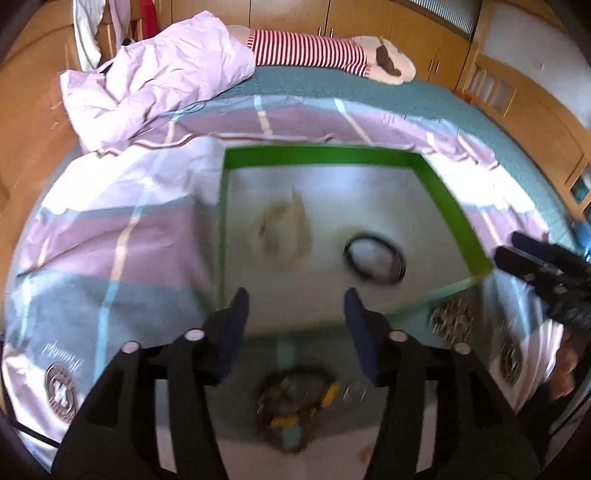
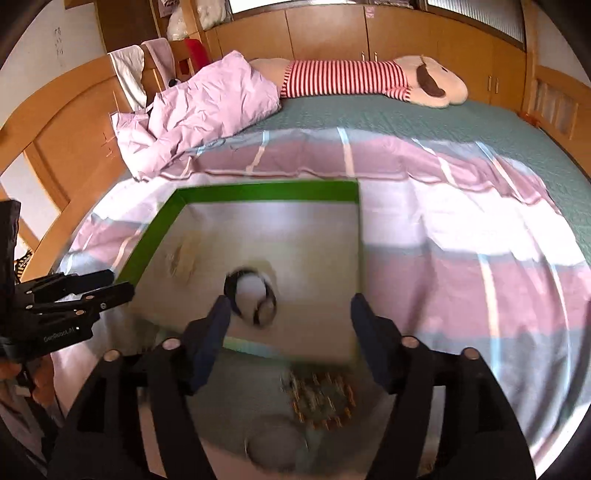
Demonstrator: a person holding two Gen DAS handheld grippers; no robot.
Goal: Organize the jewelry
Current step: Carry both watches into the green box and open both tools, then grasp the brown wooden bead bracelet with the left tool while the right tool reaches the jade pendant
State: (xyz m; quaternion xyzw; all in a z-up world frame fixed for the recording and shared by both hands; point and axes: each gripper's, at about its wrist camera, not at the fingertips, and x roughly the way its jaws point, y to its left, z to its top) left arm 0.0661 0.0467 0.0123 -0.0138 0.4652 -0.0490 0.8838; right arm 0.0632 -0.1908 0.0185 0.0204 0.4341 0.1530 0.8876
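A green-rimmed box (image 1: 325, 156) (image 2: 266, 192) with a pale floor lies on the bed. Inside it rest a dark bracelet ring (image 1: 375, 260) (image 2: 251, 297) and a blurred pale beaded piece (image 1: 282, 229) (image 2: 183, 258). My left gripper (image 1: 295, 302) is open above the box's near edge, with nothing between its fingers. My right gripper (image 2: 290, 308) is open too, over the near part of the box beside the bracelet, which its pads do not touch. A heap of mixed jewelry (image 1: 295, 398) lies below the left gripper, and a beaded piece (image 2: 321, 398) below the right one.
The bed has a pink, white and grey striped cover (image 2: 461, 229), a crumpled pink quilt (image 2: 207, 110) and a striped plush toy (image 2: 369, 79) at the back. Wooden cabinets (image 2: 325, 33) line the wall. Each view shows the other gripper (image 1: 546, 273) (image 2: 74, 295) at its edge.
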